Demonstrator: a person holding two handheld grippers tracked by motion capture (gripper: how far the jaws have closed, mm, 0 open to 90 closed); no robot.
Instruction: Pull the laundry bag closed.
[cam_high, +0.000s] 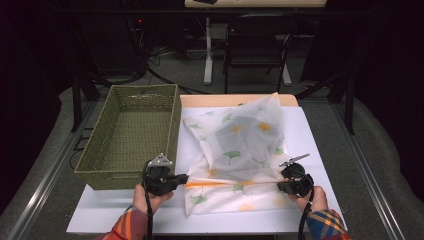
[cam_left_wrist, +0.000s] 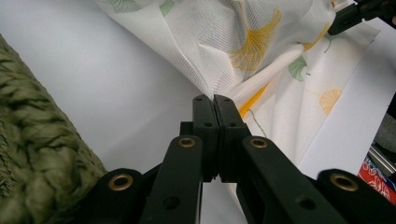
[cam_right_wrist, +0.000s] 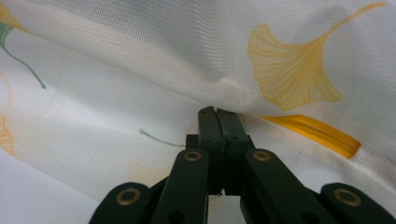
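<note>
Cloth (cam_high: 240, 150) with green and yellow leaf shapes lies spread on the white worktop (cam_high: 310, 135), from the middle out to the far edge. Near the front edge it is folded, and the fold is pulled into a tight line between the two grippers.

At the left end of that fold, the left gripper (cam_high: 186, 178) has its jaws pressed shut with a bunched bit of the cloth (cam_left_wrist: 243, 42) pinched at their tips. In the left gripper view the cloth comes out just past the black fingers (cam_left_wrist: 205, 116) and fans up and away from them.

At the right end, the right gripper (cam_high: 279, 184) is shut on the cloth (cam_right_wrist: 140, 56) too. In the right gripper view the fold sits right at the tips of the fingers (cam_right_wrist: 208, 123), and the cloth hangs over them like a little tent.

A hand holds each gripper, close to the front edge of the worktop. A green woven basket (cam_high: 131, 134) sits along the left edge, just beside the cloth.
</note>
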